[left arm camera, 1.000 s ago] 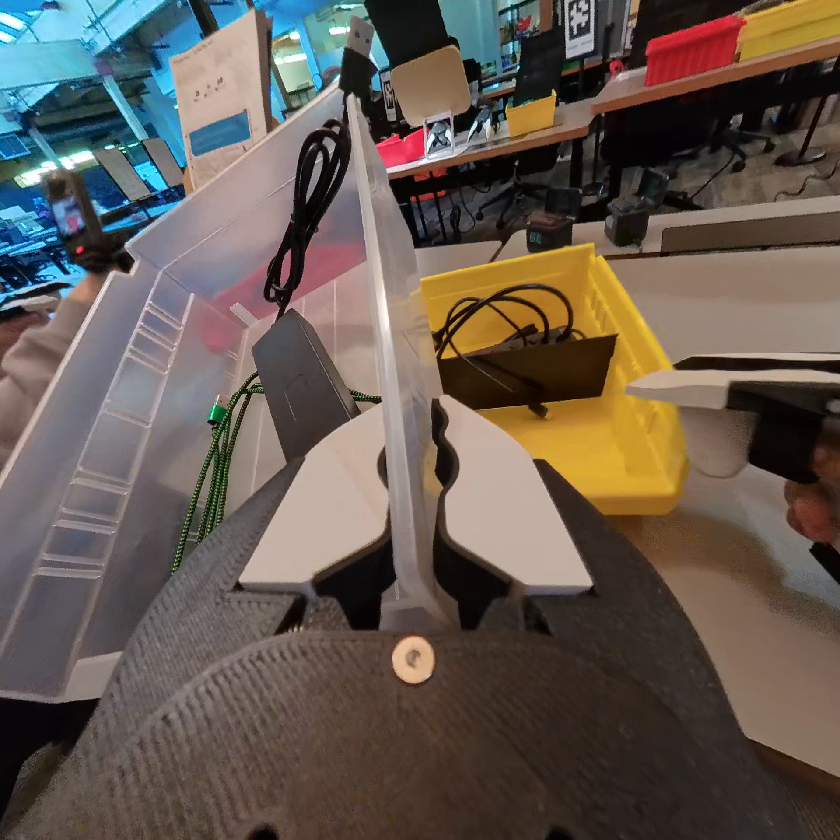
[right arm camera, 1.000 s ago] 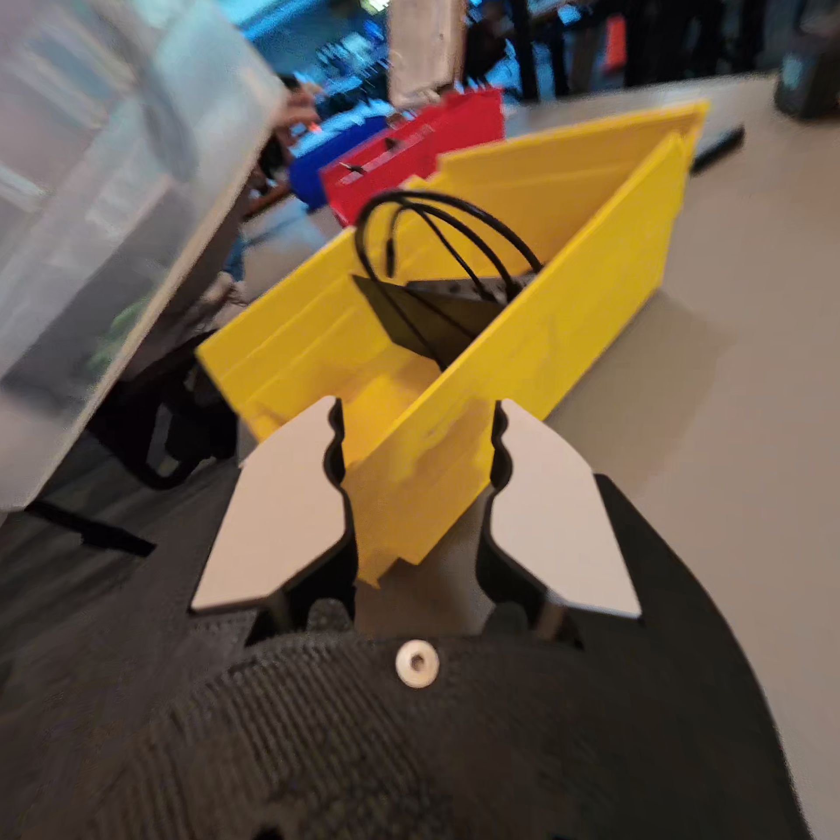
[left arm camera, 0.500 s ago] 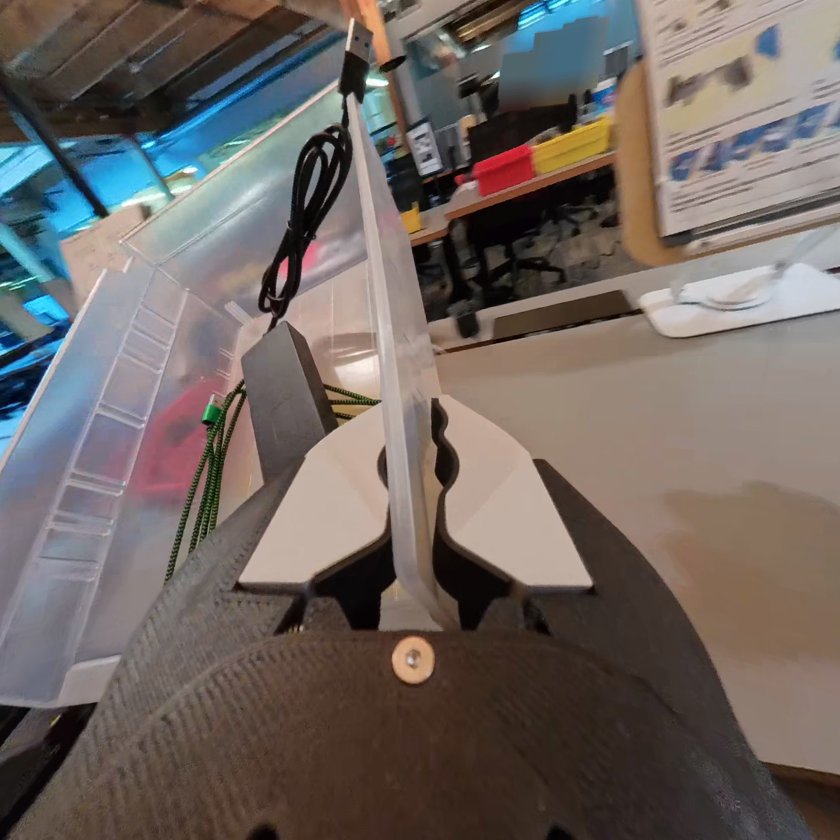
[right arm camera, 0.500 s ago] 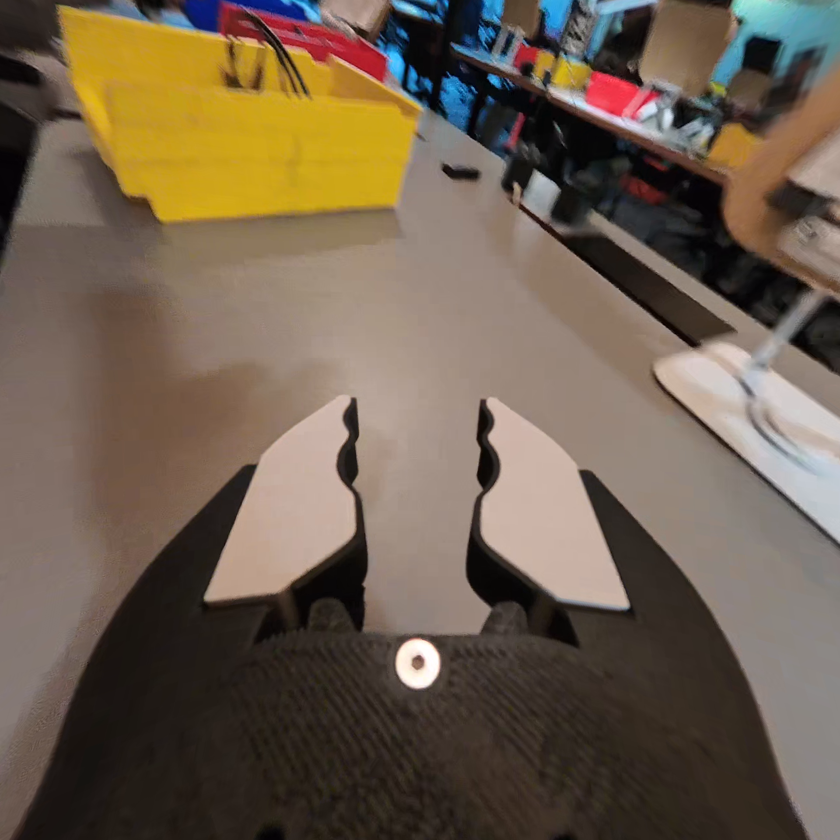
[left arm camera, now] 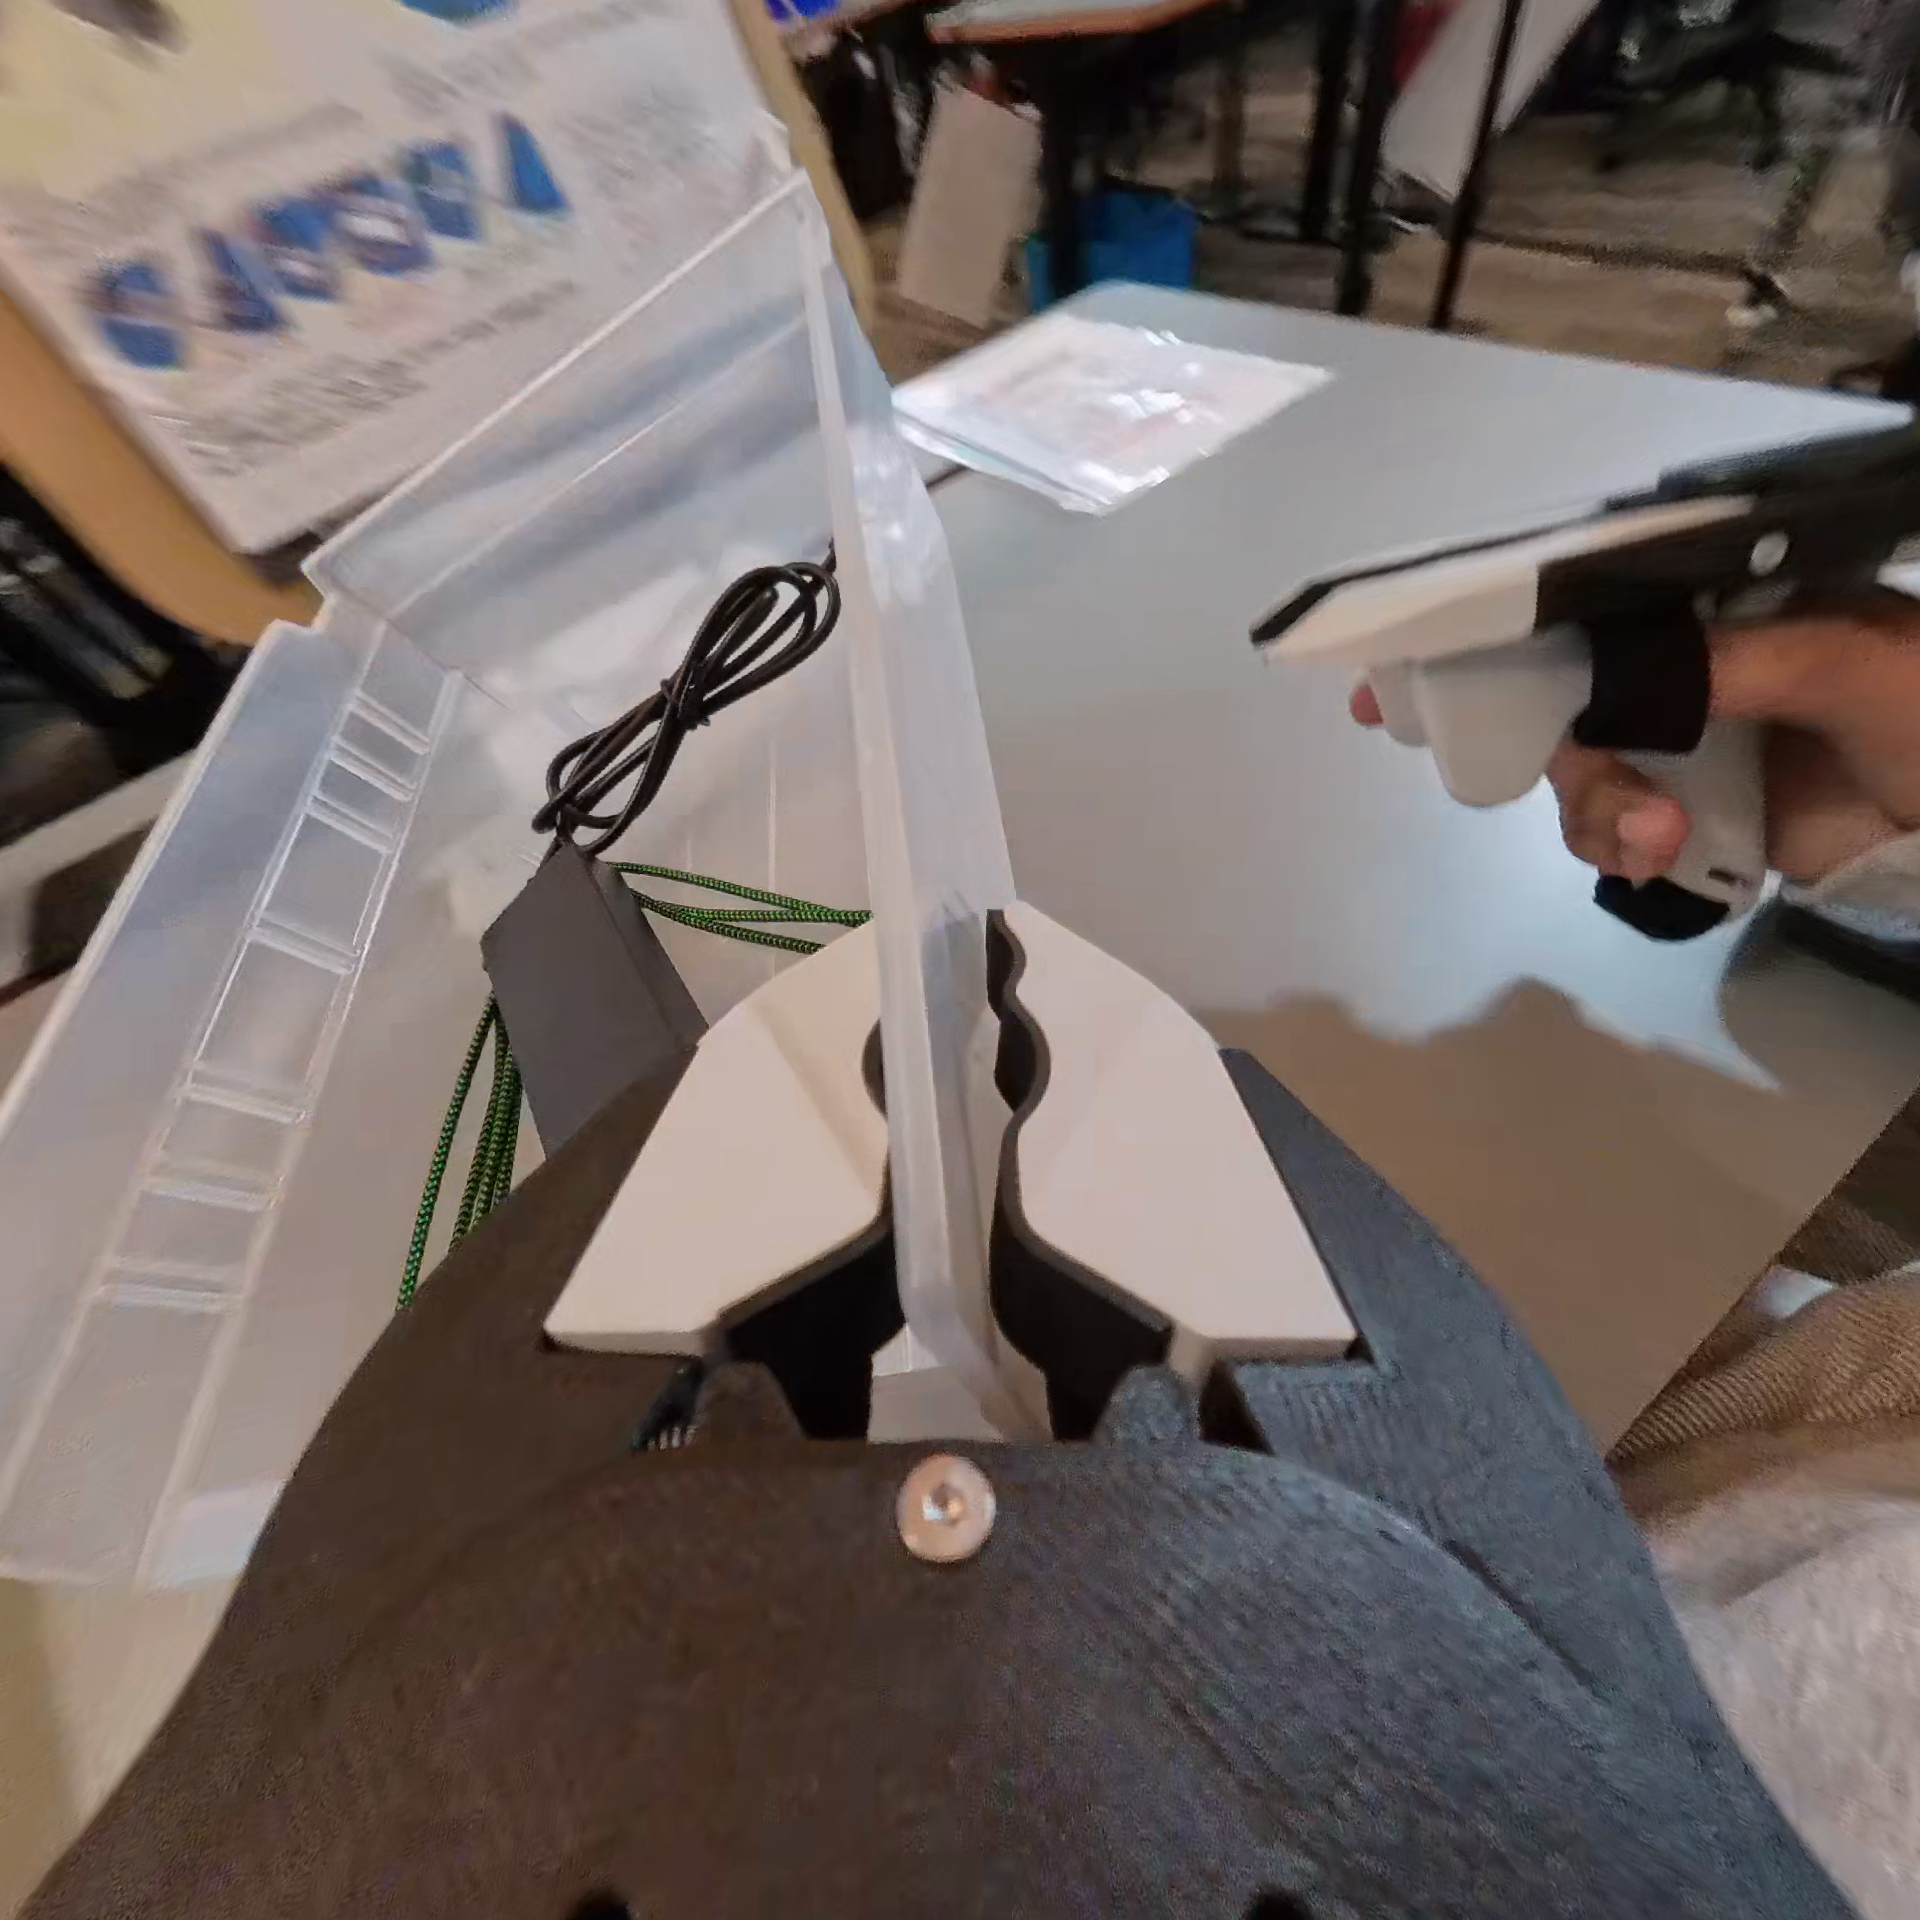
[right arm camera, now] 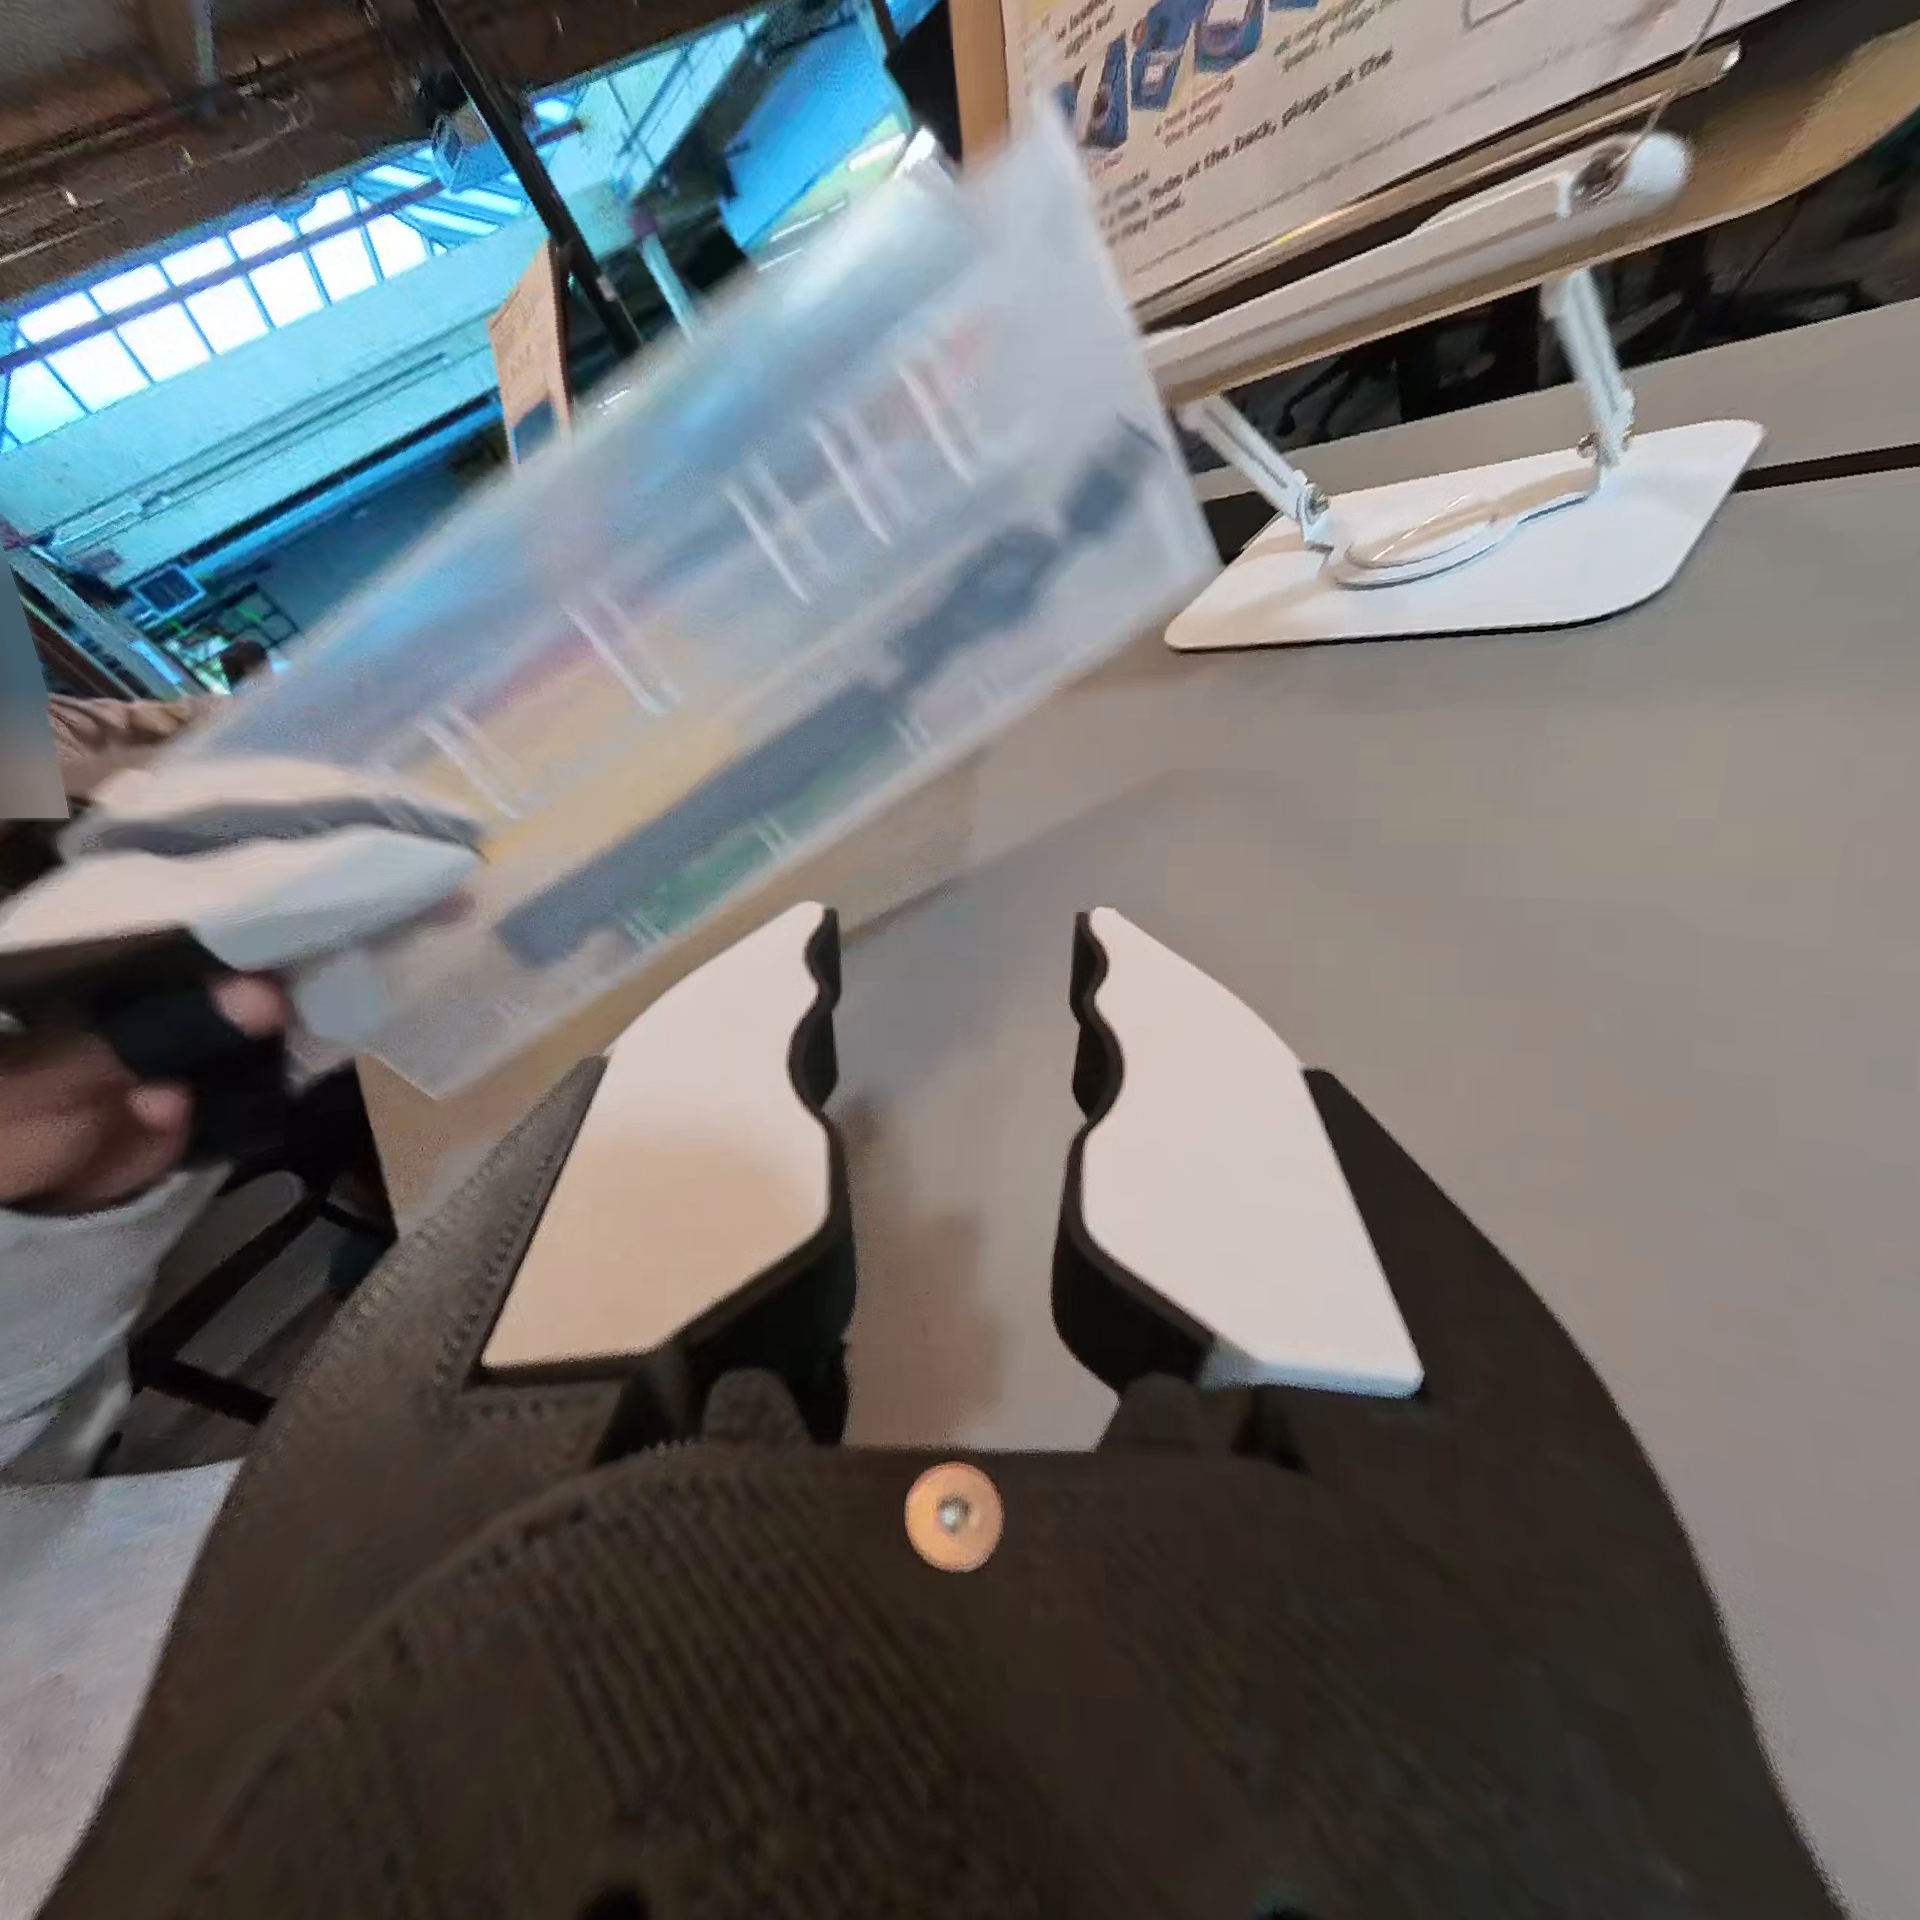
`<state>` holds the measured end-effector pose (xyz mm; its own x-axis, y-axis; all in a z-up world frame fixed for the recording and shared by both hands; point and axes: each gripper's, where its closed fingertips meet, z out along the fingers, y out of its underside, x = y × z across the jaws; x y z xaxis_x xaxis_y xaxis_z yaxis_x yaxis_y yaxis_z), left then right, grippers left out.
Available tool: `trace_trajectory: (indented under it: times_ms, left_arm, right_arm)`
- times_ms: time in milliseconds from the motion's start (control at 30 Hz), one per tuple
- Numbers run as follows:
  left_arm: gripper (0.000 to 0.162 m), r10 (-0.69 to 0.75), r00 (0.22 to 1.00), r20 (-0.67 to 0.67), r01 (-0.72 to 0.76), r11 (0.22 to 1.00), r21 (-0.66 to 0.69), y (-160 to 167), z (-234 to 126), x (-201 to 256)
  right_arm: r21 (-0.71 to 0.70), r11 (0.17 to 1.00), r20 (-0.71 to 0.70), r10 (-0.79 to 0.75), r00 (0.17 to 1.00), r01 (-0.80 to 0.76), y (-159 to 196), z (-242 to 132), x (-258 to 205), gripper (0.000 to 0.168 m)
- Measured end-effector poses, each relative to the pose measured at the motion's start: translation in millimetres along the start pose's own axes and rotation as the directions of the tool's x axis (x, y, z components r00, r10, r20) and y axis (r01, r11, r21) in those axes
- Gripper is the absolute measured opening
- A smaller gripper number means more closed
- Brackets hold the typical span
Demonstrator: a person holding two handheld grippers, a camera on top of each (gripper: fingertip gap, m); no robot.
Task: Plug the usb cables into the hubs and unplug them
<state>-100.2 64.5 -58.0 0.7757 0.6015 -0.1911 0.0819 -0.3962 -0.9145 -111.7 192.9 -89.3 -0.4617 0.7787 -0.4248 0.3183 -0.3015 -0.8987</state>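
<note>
- The left gripper (left arm camera: pixel 940 1039) is clamped on one side wall of a clear plastic bin (left arm camera: pixel 260 987), and the bin hangs tilted above the grey table (left arm camera: pixel 1299 831).
- Inside the bin, against the wall next to the clamped one, lies a black hub (left arm camera: pixel 582 987). A thin black cable (left arm camera: pixel 686 707) is coiled just beyond it, and a green braided cable (left arm camera: pixel 468 1143) loops under and beside it.
- The right gripper (right arm camera: pixel 951 1049) is empty, its fingers apart, out over bare table to the right of the bin. A white stand (right arm camera: pixel 1455 561) sits on the table beyond the bin.
- In the right wrist view the bin (right arm camera: pixel 727 623) is smeared with blur, so its contents there are only dark shapes.
- Handling, as a judgement: the bin wall looks thin, smooth and a bit flexible, so a one-wall grip may let it swing or slip. The hub is rigid and probably light, best pinched across its narrow sides. The cables are limp, so take them at the stiff plug end, not mid-cord.
- No plug is seated in the hub yet, as far as the pictures show.
</note>
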Motion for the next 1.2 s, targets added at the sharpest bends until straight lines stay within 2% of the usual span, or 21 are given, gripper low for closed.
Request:
trace_trajectory:
  times_ms: [233,400,467,500,533,600,667,733,767,833,867,900,967,1033,1100,1133,1167,1200]
  left_arm:
    - [0.011,0.079,0.98,-0.182,-0.09,0.995,-0.05,25,61,69]
    - [0.01,0.111,0.948,-0.3,-0.141,0.987,-0.078,30,88,113]
    - [0.027,0.024,0.917,-0.398,-0.076,0.991,-0.113,33,104,141]
    - [0.043,-0.029,0.894,-0.446,-0.039,0.989,-0.144,34,112,156]
    - [0.048,-0.056,0.879,-0.474,-0.014,0.99,-0.143,27,119,167]
    - [0.066,-0.082,0.825,-0.56,0.008,0.991,-0.133,12,127,191]
    - [0.088,-0.219,0.724,-0.654,0.146,0.975,-0.165,-10,125,212]
    - [0.089,-0.361,0.621,-0.696,0.308,0.929,-0.207,-29,115,215]
    - [0.088,-0.407,0.576,-0.709,0.373,0.903,-0.215,-35,106,211]
    - [0.087,-0.422,0.528,-0.737,0.433,0.881,-0.194,-40,82,198]
    - [0.085,-0.411,0.535,-0.738,0.446,0.879,-0.167,-39,72,187]
    - [0.083,-0.397,0.561,-0.726,0.453,0.882,-0.133,-34,64,172]
    - [0.076,-0.378,0.643,-0.666,0.461,0.885,-0.058,-20,54,133]
    - [0.072,-0.372,0.72,-0.585,0.464,0.886,0.007,-4,48,94]
    - [0.071,-0.377,0.773,-0.511,0.457,0.889,0.036,15,42,61]
    - [0.07,-0.378,0.795,-0.475,0.454,0.889,0.052,24,40,47]
    - [0.068,-0.374,0.815,-0.442,0.451,0.889,0.079,31,36,35]
    - [0.065,-0.366,0.835,-0.41,0.446,0.888,0.116,35,32,24]
  right_arm:
    - [0.035,0.993,-0.107,-0.107,0.989,0.111,-1,-32,1,0.046]
    - [0.08,0.996,-0.106,-0.03,0.994,0.039,-1,-48,-6,0.049]
    - [0.086,0.996,-0.109,0.002,0.994,0.008,1,-52,-5,0.051]
    - [0.078,0.997,-0.127,-0.003,0.992,0.014,1,-54,-2,0.052]
    - [0.072,0.996,-0.174,-0.034,0.984,0.047,-2,-58,5,0.055]
    - [0.073,0.979,-0.323,-0.158,0.933,0.19,-19,-77,25,0.056]
    - [0.057,0.946,-0.476,-0.255,0.842,0.319,-39,-104,44,0.059]
    - [0.109,0.94,-0.578,-0.206,0.79,0.325,-52,-128,55,0.065]
    - [0.18,0.946,-0.582,-0.119,0.805,0.27,-55,-137,55,0.067]
    - [0.301,0.94,-0.489,0.009,0.872,0.159,-54,-137,40,0.084]
    - [0.313,0.94,-0.47,0.028,0.882,0.138,-50,-132,36,0.089]
    - [0.269,0.953,-0.476,0.005,0.879,0.14,-41,-122,35,0.099]
    - [0.101,0.981,-0.51,-0.091,0.855,0.165,-13,-99,42,0.115]
    - [-0.061,0.989,-0.501,-0.147,0.853,0.135,18,-79,49,0.123]
    - [-0.158,0.984,-0.485,-0.145,0.863,0.077,40,-67,54,0.122]
    - [-0.162,0.985,-0.465,-0.134,0.875,0.064,42,-63,54,0.12]
    - [-0.156,0.986,-0.455,-0.122,0.882,0.056,41,-61,55,0.115]
    - [-0.162,0.985,-0.454,-0.125,0.882,0.056,39,-62,57,0.102]
